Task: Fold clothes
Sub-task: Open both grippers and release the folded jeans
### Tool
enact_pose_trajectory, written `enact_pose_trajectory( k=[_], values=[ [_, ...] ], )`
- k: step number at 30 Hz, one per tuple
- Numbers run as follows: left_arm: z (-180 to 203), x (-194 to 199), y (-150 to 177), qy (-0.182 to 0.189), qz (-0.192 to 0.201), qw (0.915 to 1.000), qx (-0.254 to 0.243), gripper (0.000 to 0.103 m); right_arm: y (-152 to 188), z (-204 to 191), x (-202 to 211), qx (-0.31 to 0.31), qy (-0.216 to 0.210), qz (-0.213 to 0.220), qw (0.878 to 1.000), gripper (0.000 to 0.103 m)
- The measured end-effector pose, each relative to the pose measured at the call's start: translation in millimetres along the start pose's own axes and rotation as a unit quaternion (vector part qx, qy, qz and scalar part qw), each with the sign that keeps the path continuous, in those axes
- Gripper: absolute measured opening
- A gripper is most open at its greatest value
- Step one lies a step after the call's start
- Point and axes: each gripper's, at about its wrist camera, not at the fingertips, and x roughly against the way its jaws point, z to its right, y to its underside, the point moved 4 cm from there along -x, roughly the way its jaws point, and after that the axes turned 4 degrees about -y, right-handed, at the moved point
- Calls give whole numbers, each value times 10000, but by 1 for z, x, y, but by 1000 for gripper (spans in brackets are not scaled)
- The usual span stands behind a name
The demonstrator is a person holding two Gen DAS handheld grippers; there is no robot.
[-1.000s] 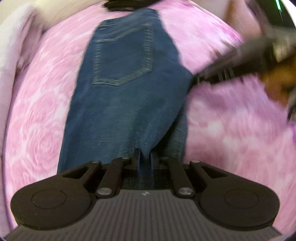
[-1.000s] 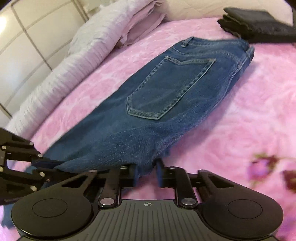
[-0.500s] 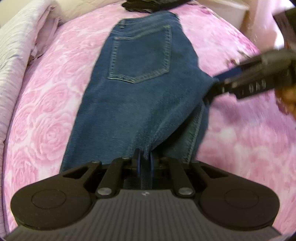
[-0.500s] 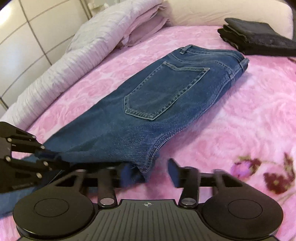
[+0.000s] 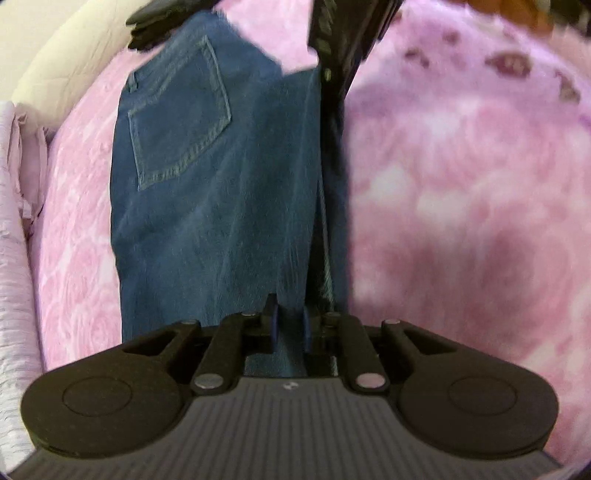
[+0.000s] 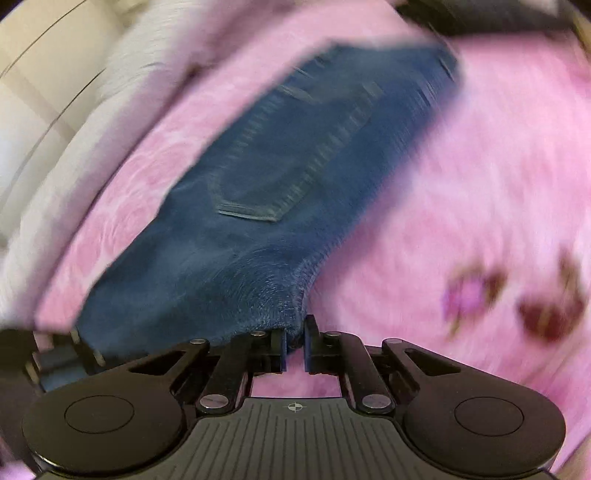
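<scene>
Blue jeans [image 5: 207, 206] lie folded lengthwise on the pink bedspread [image 5: 461, 221], back pocket up. My left gripper [image 5: 288, 325] pinches the denim at the near end, its jaws easing open a little with cloth still pressed between the pads. In the right wrist view, which is blurred, my right gripper [image 6: 294, 343] is closing on the jeans' [image 6: 280, 177] folded near corner, and denim fills the narrow gap. The right gripper [image 5: 343, 44] shows at the top of the left view on the jeans' right edge. The left gripper [image 6: 48, 358] sits at the lower left, holding cloth.
A stack of dark folded clothes [image 5: 159, 18] lies beyond the waistband, also seen as the dark folded clothes [image 6: 480, 14] at the top. A pale lilac quilt [image 5: 14, 258] runs along the left side. The pink bedspread [image 6: 461, 184] stretches to the right.
The right gripper opened beside the jeans' corner, then shut on it again. The left gripper kept its grip, sank and rolled. In its view the right gripper went from the right side to the top.
</scene>
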Motion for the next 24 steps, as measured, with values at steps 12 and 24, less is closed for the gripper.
enact_pose_trajectory(
  k=[12,24],
  values=[
    [-20,22,18,80,-51,9936,1128,20,-25,0,-4,11,-288,-642,9975,7],
    [10,121,194,-969,-1690,9456,2604,30,51,-27,36,2545,100,-827,9635,13]
  ],
)
